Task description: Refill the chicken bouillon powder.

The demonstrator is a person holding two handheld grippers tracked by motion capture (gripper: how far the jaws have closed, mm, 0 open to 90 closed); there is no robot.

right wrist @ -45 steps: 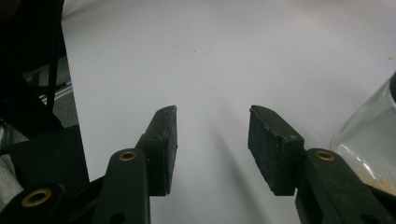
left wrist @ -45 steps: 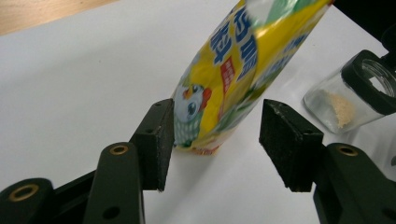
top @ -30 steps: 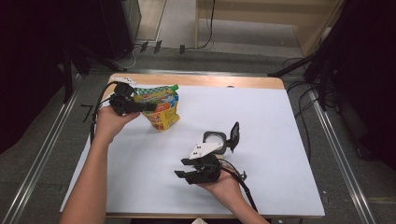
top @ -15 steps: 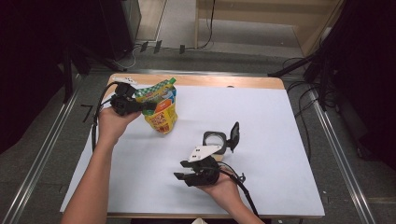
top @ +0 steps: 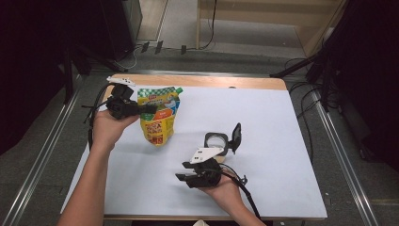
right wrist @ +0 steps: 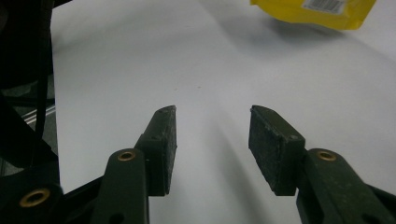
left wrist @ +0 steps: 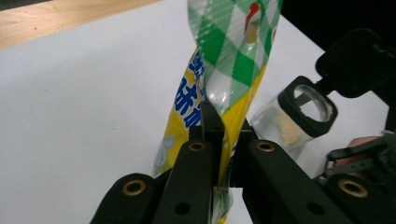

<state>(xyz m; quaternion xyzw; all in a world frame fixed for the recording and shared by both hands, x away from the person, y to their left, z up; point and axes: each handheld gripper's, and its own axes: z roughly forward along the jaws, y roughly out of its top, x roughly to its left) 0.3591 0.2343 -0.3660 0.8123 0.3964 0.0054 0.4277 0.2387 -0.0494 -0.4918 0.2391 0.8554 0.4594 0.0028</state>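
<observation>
1. The left claw [top: 149,108] was clamped on the upper part of a yellow refill pouch [top: 159,117] with a green-checked top, holding it at the far left of the white counter [top: 282,141]; its jaws had just been closing, with the pouch film between them
2. In the high view the pouch hung roughly upright, its long axis running from the spouted top corner down to the base, which sat at or just above the counter; contact could not be told
3. The right claw [right wrist: 212,149] stood half open with nothing between its pads, low over the bare counter near the front edge
4. A clear glass jar [top: 215,141] with its black flip lid [top: 236,137] thrown open stood just beyond the right hand, between that hand and the pouch. The pouch lay to the left of the jar and well apart from it; judged from this, the coming move turned on carrying the pouch rightward to the jar mouth. The right hand was the nearer to the jar
5. The left gripper view showed the pinch on the film and a pale powder inside the jar [left wrist: 299,119]; the right gripper view showed the pouch base [right wrist: 317,11] with a barcode label
</observation>
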